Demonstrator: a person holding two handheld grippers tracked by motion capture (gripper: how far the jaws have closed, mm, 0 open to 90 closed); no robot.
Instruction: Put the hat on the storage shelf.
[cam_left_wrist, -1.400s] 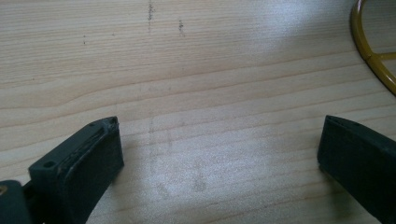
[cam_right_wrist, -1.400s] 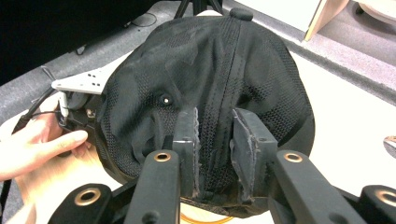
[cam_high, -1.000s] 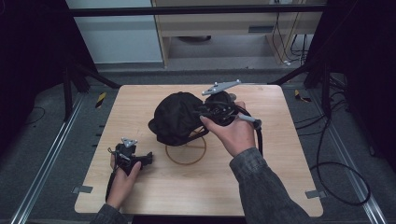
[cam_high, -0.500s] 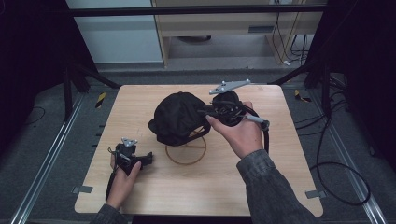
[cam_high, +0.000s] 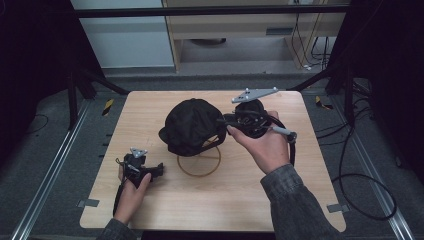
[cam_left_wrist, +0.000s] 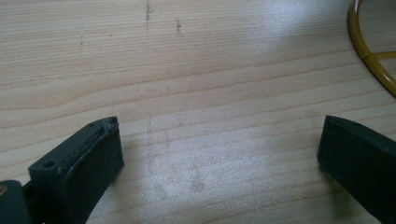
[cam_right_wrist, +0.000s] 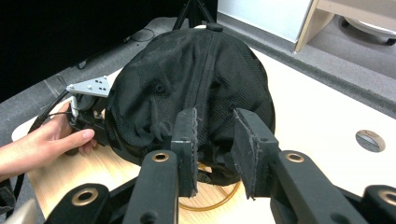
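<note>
Pale wood grain covers the desk (cam_high: 150, 110), which stands over a grey floor with dark frame legs around it. On it I count one black cap (cam_high: 192, 125), one yellow wire stand (cam_high: 200, 162) and two claws.

That cap sits on top of the stand, near the middle of the desk, its crown domed upward with the top button uppermost in the right gripper view. Its long axis seems to run across the desk from the stand's left side toward the right hand; which end carries the brim I cannot tell. Only the stand's round base ring and a bit of wire show below the cap.

To the right of the cap, the right claw (cam_high: 225, 121) points at it from the side. In the right gripper view its two jaws stand a narrow gap apart right at the cap's near lower edge (cam_right_wrist: 205, 93); whether the pads pinch the fabric cannot be made out.

Left and nearer than the stand, the left claw (cam_high: 159, 169) lies low on the desk, released, jaws spread wide with bare wood between them and the ring's edge (cam_left_wrist: 369, 51) beyond.
</note>
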